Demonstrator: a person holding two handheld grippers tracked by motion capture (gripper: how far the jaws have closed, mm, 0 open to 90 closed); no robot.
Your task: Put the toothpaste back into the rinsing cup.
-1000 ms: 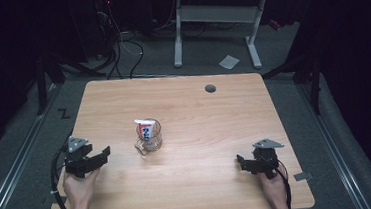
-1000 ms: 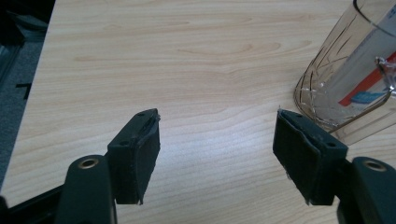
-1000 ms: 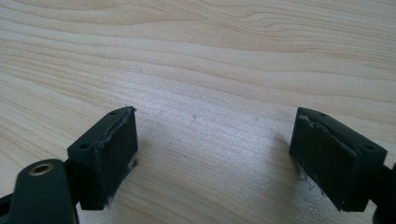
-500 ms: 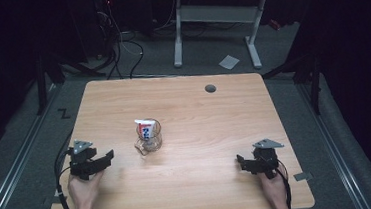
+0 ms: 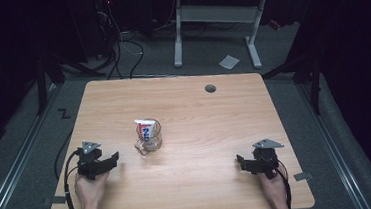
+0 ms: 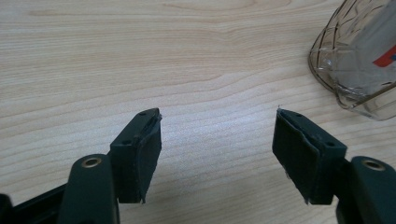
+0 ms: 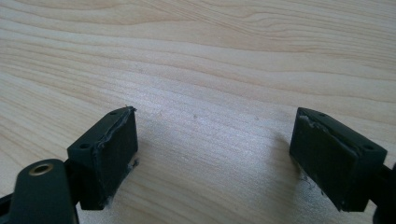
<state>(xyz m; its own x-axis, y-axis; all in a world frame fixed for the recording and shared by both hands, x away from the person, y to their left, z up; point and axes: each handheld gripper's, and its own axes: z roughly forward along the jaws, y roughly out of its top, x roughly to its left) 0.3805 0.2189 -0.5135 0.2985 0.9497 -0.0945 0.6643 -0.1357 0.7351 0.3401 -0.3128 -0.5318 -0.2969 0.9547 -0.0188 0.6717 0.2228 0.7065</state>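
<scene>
I hold my left gripper (image 5: pixel 108 161) low over the wooden table (image 5: pixel 195 184), jaws wide apart and empty. The clear glass cup (image 5: pixel 149 136) with its toothpaste tube (image 5: pixel 145 127) stands near, ahead-right. My right gripper (image 5: pixel 240 161) gapes empty, well apart.

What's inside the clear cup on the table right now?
The clear cup holds a tube with red and blue print, standing upright, its top above the rim. The left gripper view shows the same print through the wall. The tube's lower end and the cup's bottom can't be made out.
</scene>
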